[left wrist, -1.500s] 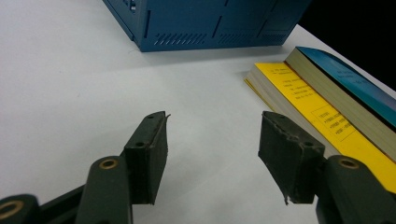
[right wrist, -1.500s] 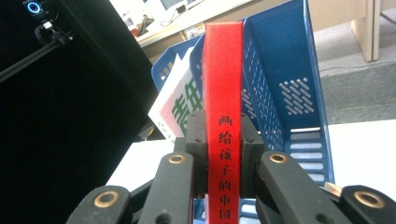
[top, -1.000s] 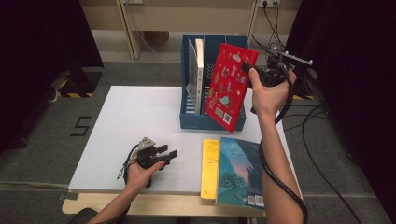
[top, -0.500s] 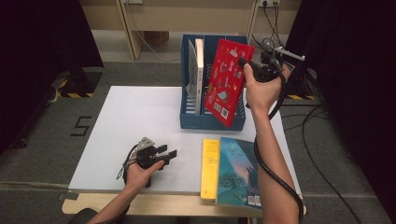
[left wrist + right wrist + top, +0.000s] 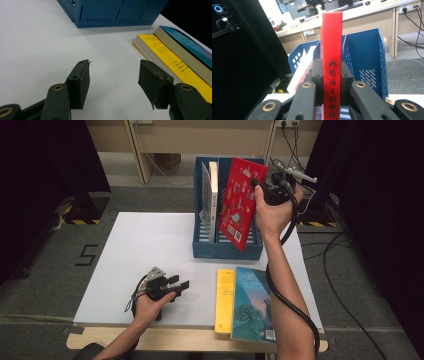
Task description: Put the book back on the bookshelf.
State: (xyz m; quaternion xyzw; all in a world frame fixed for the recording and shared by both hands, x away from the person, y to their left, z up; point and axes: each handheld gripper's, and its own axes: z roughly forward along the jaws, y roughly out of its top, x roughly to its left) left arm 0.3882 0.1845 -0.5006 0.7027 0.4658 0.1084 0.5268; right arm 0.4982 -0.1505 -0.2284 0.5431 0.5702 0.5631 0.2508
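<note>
My right gripper (image 5: 261,190) is shut on a red book (image 5: 240,202), held tilted above the blue file rack (image 5: 227,251) at the table's far side. In the right gripper view the jaws clamp the red book (image 5: 332,50) by its spine, with the blue file rack (image 5: 364,62) behind it. A white book (image 5: 213,200) stands in the rack's left slot. My left gripper (image 5: 181,283) rests on the white table (image 5: 135,250) near the front, open and holding nothing. From the left gripper view, the left gripper (image 5: 113,80) points toward the yellow book (image 5: 170,60).
A yellow book (image 5: 225,300) and a teal book (image 5: 255,305) lie flat side by side at the table's front right edge, the teal one overhanging slightly. Dark curtains flank the table. Cables trail on the floor at the right.
My right hand has carried the red book a little leftward and farther back over the rack. The left gripper has stayed put.
</note>
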